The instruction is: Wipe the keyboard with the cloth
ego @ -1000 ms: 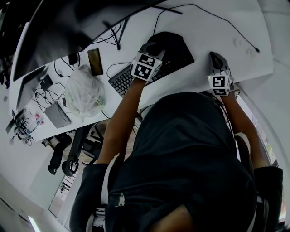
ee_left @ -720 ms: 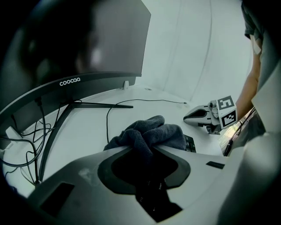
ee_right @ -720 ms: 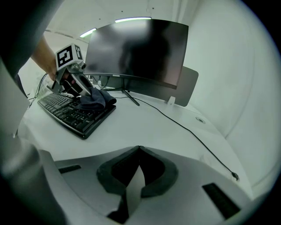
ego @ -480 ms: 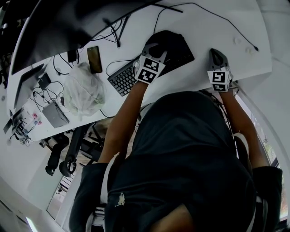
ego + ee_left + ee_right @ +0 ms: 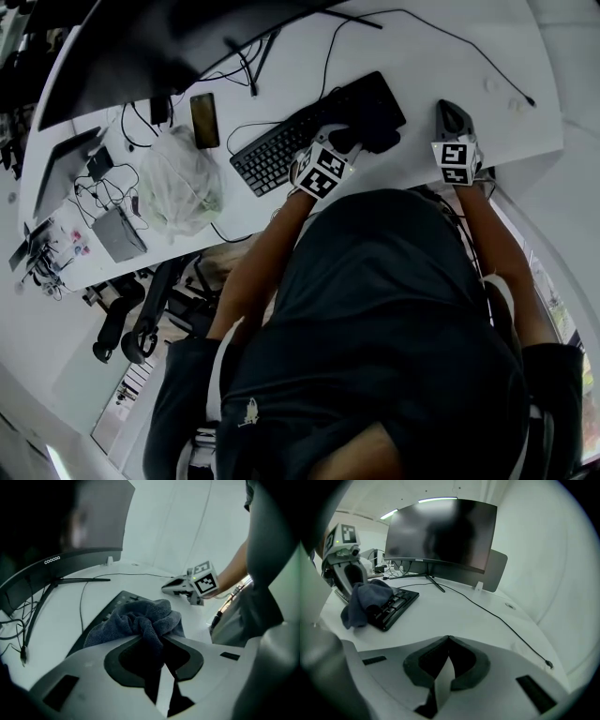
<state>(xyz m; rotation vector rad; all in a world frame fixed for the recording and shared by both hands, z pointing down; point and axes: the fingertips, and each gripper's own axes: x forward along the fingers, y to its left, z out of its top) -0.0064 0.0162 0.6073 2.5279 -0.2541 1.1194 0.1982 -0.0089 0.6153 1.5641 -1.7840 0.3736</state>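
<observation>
A black keyboard (image 5: 277, 145) lies slanted on the white desk (image 5: 441, 66). A dark grey cloth (image 5: 370, 129) is bunched over the keyboard's right end. My left gripper (image 5: 349, 142) is shut on the cloth (image 5: 140, 620), which is pinched between its pads and drapes onto the keyboard (image 5: 108, 610). To the right, my right gripper (image 5: 451, 112) rests at the desk's near edge, shut with nothing in it (image 5: 449, 637). The right gripper view shows the cloth (image 5: 363, 599) on the keyboard (image 5: 396, 603) with the left gripper (image 5: 344, 571) behind it.
A curved monitor (image 5: 440, 531) stands at the back on a stand (image 5: 70, 580). A phone (image 5: 203, 120), a plastic bag (image 5: 178, 183), a small box (image 5: 117, 234) and tangled cables lie left of the keyboard. A thin cable (image 5: 501, 623) crosses the desk on the right.
The left gripper has dragged the cloth across the keyboard's right end, from the far side to the near edge, closer to the person. The right gripper has stayed put.
</observation>
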